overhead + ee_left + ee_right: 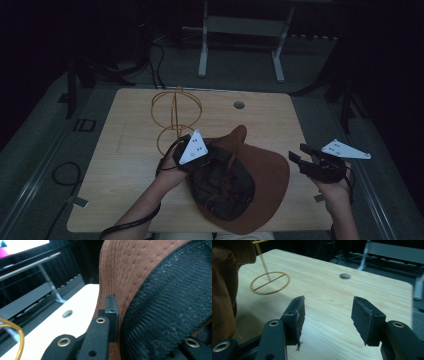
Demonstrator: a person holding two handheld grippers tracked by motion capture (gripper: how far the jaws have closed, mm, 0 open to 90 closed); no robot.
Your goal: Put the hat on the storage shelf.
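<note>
A brown wide-brimmed hat [272,172] lies upside down on the wooden table [125,165], its dark lining facing up. My left gripper [220,159] reaches in from the left and is shut on the hat. In the left gripper view, one jaw presses the brown felt [120,270] from outside, and the black mesh inner band [170,305] covers the other jaw. My right gripper [300,154] hovers past the table's right edge, beside the brim and apart from it. In the right gripper view its jaws [328,315] stand open with nothing between them, and the hat [222,290] shows at the left.
A gold wire stand [176,117] with a ring base [270,282] rises just behind the hat, near my left hand. A round cable hole [239,105] sits at the table's far edge. A white frame [240,40] stands on the floor beyond the table.
</note>
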